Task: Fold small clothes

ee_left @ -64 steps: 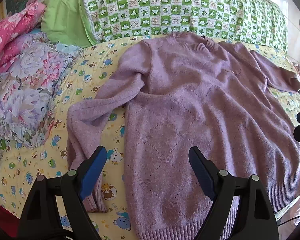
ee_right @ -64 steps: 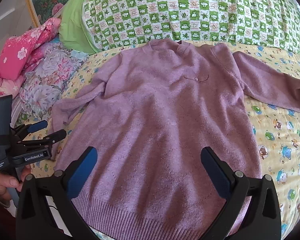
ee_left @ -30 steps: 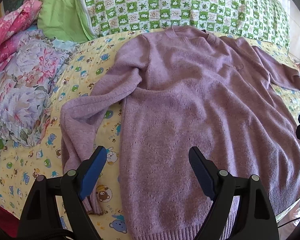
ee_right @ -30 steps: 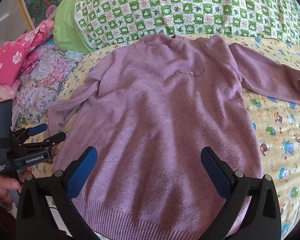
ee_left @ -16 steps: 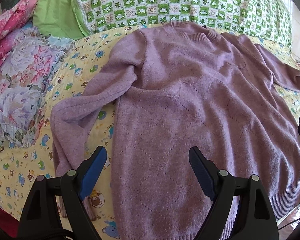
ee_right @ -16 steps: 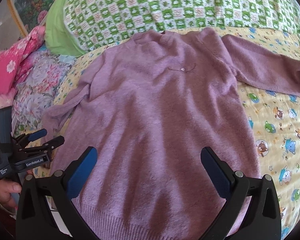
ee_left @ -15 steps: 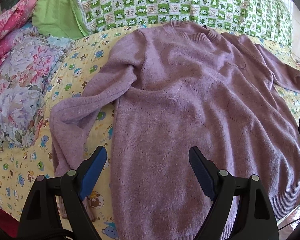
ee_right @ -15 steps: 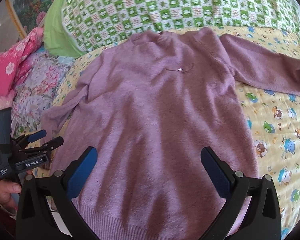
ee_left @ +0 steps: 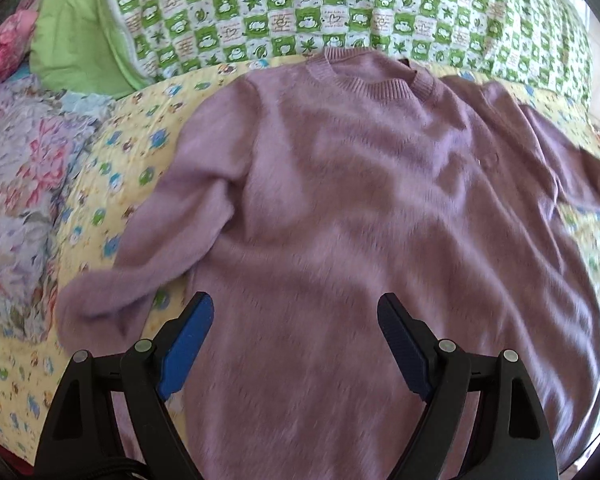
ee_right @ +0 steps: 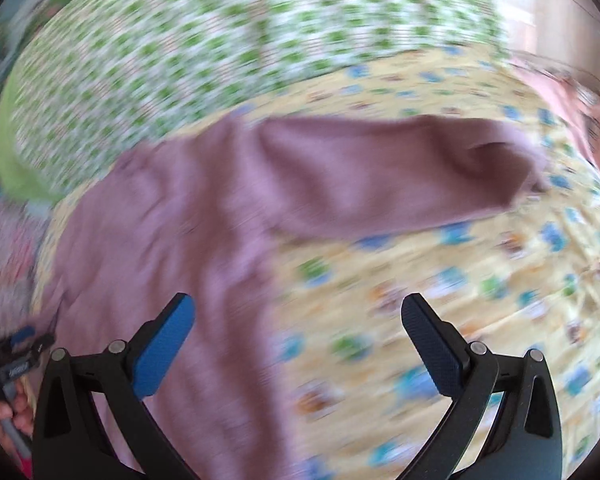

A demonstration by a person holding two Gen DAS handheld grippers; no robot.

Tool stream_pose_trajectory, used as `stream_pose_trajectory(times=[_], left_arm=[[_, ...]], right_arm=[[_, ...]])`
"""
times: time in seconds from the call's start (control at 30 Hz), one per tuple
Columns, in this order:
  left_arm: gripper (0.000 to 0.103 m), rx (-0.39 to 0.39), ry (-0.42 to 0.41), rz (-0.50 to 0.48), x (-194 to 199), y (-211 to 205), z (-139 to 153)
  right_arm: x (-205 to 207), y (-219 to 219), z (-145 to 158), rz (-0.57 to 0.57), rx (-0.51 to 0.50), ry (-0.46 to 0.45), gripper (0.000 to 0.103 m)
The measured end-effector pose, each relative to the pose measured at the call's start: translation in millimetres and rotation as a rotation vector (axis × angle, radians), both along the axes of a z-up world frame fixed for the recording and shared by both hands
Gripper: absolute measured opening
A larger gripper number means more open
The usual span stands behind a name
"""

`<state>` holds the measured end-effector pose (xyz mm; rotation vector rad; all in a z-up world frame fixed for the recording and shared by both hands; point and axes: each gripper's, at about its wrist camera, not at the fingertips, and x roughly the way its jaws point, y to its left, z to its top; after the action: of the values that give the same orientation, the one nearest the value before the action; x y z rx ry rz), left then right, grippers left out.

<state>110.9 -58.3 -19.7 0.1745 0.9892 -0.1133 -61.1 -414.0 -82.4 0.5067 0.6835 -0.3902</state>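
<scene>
Left wrist view: fuzzy lilac knit sweater (ee_left: pixel 360 216) spread flat, front up, on the yellow cartoon-print bed sheet (ee_left: pixel 112 184), collar toward the green-and-white checked quilt (ee_left: pixel 340 12). Left gripper (ee_left: pixel 292 344) above the lower body, jaws wide apart, holding nothing. Near sleeve bent beside the flowered bedding (ee_left: pixel 24 184).

Right wrist view (badly blurred): right gripper (ee_right: pixel 298 340) also spread wide and empty, over the sweater's edge and bare sheet. Far sleeve (ee_right: pixel 400 172) stretched outward.

Likely soft, light, limp, slightly clingy; no stiffness to rely on. Best pinched at a ribbed cuff or hem corner, through both layers, to avoid stretching.
</scene>
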Motion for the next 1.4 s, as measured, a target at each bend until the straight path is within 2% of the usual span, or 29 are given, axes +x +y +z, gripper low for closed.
stream_pose_trajectory(times=[0.1,0.2,0.27,0.4,0.43,0.47,0.5,0.53,0.6,0.67,0.73,0.8,0.9,0.93,0.97,1.0,1.03,1.07,1.17,1.3,1.4], left_arm=[[0.085,-0.005,-0.007,0.009,22,-10,2],[0.085,-0.032,0.010,0.014,43,-19,1],[0.085,-0.028,0.018,0.017,58,-27,-1],[0.085,-0.005,0.021,0.026,79,-39,-8],[0.085,-0.005,0.026,0.028,85,-41,-10],[0.085,0.002,0.028,0.029,87,-42,-12],[0.085,0.006,0.034,0.029,90,-44,-15],[0.085,0.009,0.039,0.029,92,-46,-17],[0.085,0.008,0.047,0.029,93,-45,-19],[0.085,-0.003,0.042,0.032,91,-42,-16],[0.085,-0.016,0.035,0.036,87,-37,-12],[0.085,-0.028,0.036,0.045,82,-29,-7],[0.085,-0.059,0.036,0.065,73,-15,-1],[0.085,-0.068,0.037,0.073,70,-9,0],[0.085,-0.075,0.041,0.080,69,-4,-1],[0.085,-0.083,0.048,0.087,68,0,-1],[0.085,-0.095,0.064,0.097,68,5,-3],[0.085,-0.102,0.078,0.104,68,9,-4],[0.085,-0.153,0.107,0.127,71,20,-7],[0.085,-0.250,0.179,0.151,82,24,-18],[0.085,-0.353,0.236,0.121,87,12,-23]], right_arm=[[-6,-53,-7,-0.140,0.057,-0.006,0.100],[-8,-99,-17,-0.255,0.096,0.008,0.087],[-5,-120,-24,-0.298,0.113,0.021,0.076],[7,-150,-35,-0.340,0.123,0.024,0.066],[12,-154,-36,-0.332,0.120,0.011,0.055],[18,-156,-36,-0.316,0.110,0.012,0.029],[22,-157,-34,-0.307,0.095,0.021,0.015],[29,-152,-28,-0.288,0.071,0.018,0.006],[39,-133,-5,-0.216,0.023,-0.045,0.006],[57,-93,28,-0.103,-0.042,-0.111,0.006],[80,-38,61,0.064,-0.076,-0.189,0.006],[106,24,81,0.258,-0.100,-0.227,0.006],[145,119,85,0.566,-0.015,-0.242,0.007],[158,151,77,0.644,-0.008,-0.205,0.009],[168,175,69,0.680,-0.028,-0.158,0.016],[175,191,62,0.695,-0.046,-0.115,0.023],[179,204,53,0.705,-0.052,-0.080,0.037],[179,209,46,0.707,-0.034,-0.072,0.045],[171,199,35,0.686,0.043,-0.071,0.054],[156,162,23,0.608,0.084,-0.059,0.056],[146,138,18,0.539,0.119,-0.067,0.056]])
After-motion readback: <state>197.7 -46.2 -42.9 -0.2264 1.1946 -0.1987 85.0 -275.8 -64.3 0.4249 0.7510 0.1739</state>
